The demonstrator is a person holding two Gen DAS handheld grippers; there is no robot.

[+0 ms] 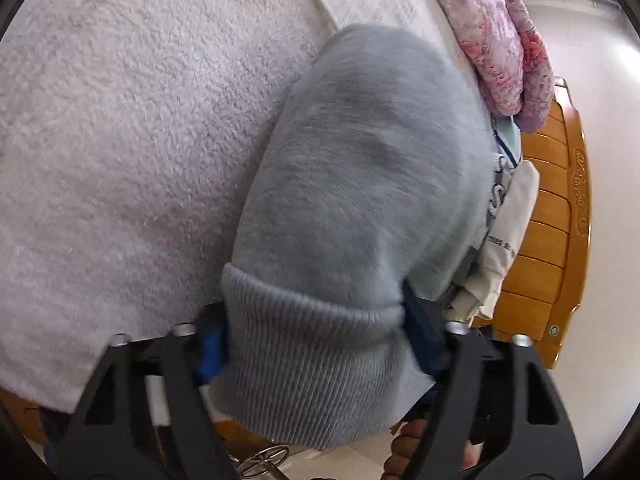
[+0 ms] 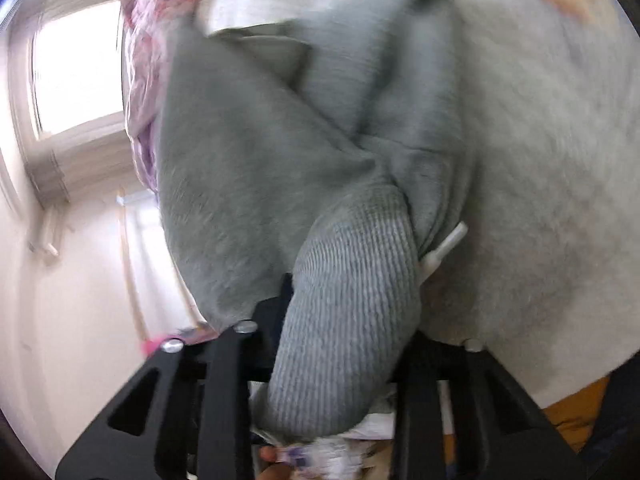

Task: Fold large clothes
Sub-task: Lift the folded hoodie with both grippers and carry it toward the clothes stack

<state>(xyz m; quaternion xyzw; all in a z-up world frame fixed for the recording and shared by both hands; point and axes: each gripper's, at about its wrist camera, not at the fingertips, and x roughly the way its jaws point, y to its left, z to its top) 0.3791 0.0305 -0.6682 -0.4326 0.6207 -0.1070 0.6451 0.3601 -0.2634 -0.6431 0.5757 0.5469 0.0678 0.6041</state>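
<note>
Both tools pinch ribbed cuffs [image 1: 316,344] (fuzzy grey sweater [image 2: 248,152]) — fleecy blanket [image 1: 120,140] beneath.

Sweater [image 1: 360,168] on blanket [image 1: 120,140] — quilt [image 1: 500,40] behind

right wrist view motion-blurred; grey sweater's ribbed cuff [image 2: 352,312] covers right gripper [image 2: 340,344] fingertips; left ribbed hem [image 1: 316,360] runs off frame bottom.
</note>
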